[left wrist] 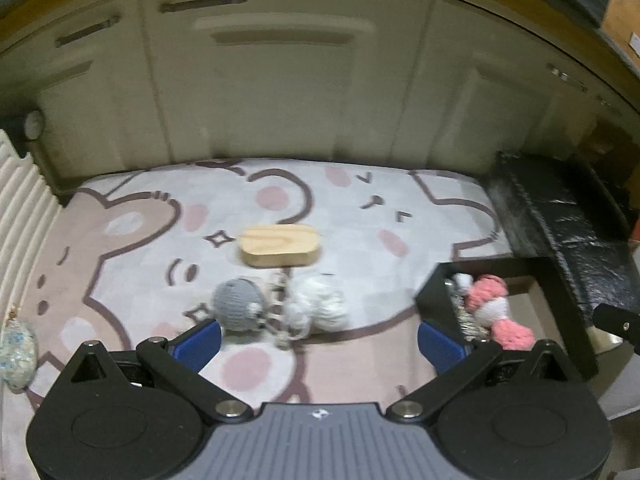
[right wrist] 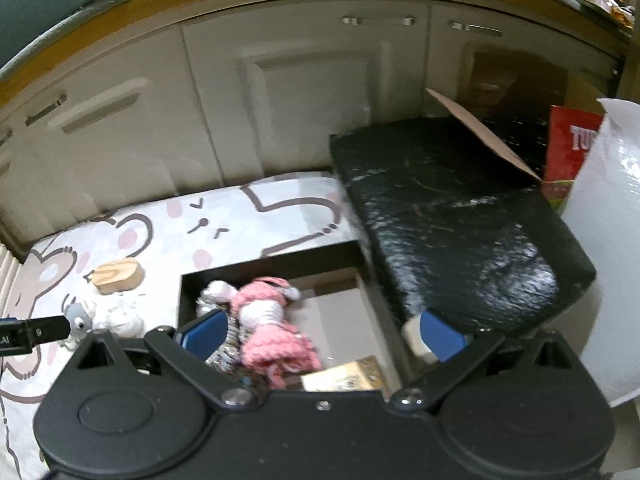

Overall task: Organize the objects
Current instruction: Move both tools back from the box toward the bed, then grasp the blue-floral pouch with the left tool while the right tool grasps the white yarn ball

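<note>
A grey crochet toy (left wrist: pixel 238 303) and a white yarn toy (left wrist: pixel 320 305) lie side by side on the cartoon rug (left wrist: pixel 360 208), joined by a braided cord. Behind them sits an oval wooden block (left wrist: pixel 280 245). My left gripper (left wrist: pixel 320 339) hovers open just short of the two toys, nothing between its blue pads (left wrist: pixel 202 339). A black open box (right wrist: pixel 280 261) holds a pink and white knitted doll (right wrist: pixel 266 320), something silvery and a gold item (right wrist: pixel 352 374). My right gripper (right wrist: pixel 322 330) is open above that box, empty.
A black glossy lid or bin (right wrist: pixel 452 216) lies right of the box. Cream cabinet doors (left wrist: pixel 280 80) stand behind the rug. A white vase (right wrist: pixel 608 240), a cardboard flap (right wrist: pixel 480 132) and a red package (right wrist: pixel 568 140) crowd the right. A small floral pouch (left wrist: pixel 16 354) lies at the rug's left edge.
</note>
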Demonstrator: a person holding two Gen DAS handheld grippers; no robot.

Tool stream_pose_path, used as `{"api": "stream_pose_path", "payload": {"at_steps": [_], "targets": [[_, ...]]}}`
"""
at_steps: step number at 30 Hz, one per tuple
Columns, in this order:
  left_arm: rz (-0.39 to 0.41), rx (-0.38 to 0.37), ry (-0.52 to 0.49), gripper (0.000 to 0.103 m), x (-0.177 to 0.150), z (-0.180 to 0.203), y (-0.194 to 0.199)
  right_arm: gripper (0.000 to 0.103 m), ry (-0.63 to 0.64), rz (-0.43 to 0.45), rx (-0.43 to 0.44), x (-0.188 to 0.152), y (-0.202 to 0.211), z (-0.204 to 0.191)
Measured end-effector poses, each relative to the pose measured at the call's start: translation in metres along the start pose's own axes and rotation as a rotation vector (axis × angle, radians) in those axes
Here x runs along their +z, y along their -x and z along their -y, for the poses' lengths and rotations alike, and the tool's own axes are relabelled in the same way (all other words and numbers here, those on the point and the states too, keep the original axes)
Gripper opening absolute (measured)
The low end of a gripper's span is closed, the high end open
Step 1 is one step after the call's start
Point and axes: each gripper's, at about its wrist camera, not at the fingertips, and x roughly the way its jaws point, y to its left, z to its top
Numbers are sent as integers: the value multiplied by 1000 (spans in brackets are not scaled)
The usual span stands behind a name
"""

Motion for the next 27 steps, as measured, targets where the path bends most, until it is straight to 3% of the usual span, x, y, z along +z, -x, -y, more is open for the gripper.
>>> {"api": "stream_pose_path", "payload": {"at_steps": [10,22,27], "targets": [[17,25,35,103,6,-49,5,103,75,2,70,6,-15,-57],[37,84,104,103,3,-112,14,103,58,10,149,11,-31,-112],[41,143,152,103,-3,-150,14,103,41,11,181,10,-40,-135]]}}
